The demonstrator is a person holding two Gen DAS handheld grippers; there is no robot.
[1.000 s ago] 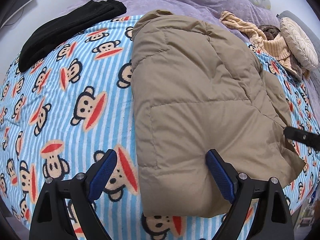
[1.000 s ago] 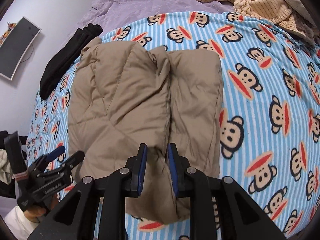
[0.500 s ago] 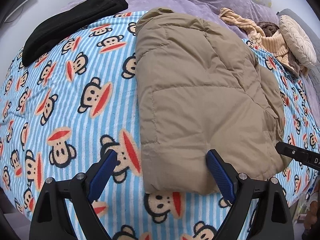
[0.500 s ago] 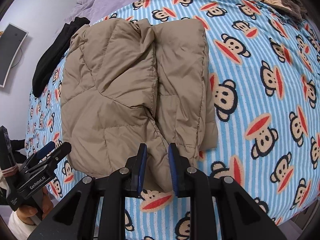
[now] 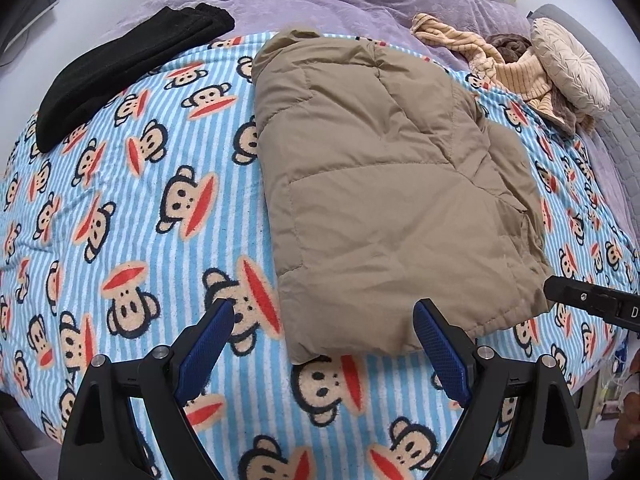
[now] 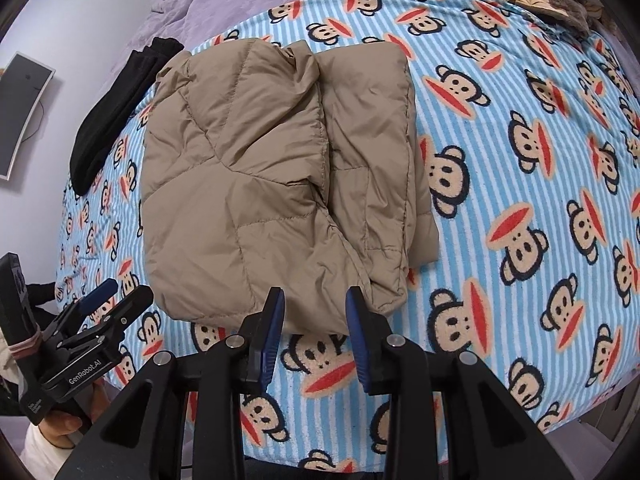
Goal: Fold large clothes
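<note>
Lying folded, tan jacket [image 5: 384,196] sits between black garment [image 5: 120,68] and striped clothes [image 5: 508,64].

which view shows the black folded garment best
The left wrist view: the black garment lies whole and unobstructed at the blanket's far corner. The right wrist view shows it smaller, its near side hidden behind the tan jacket.

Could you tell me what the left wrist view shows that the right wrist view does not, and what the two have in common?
Only the left wrist view shows the round cream cushion at the far right. Only the right wrist view shows the wall-mounted screen and the hand holding the left gripper. Both show the folded tan puffer jacket on the monkey-print blanket, the black garment and the striped beige clothes.
</note>
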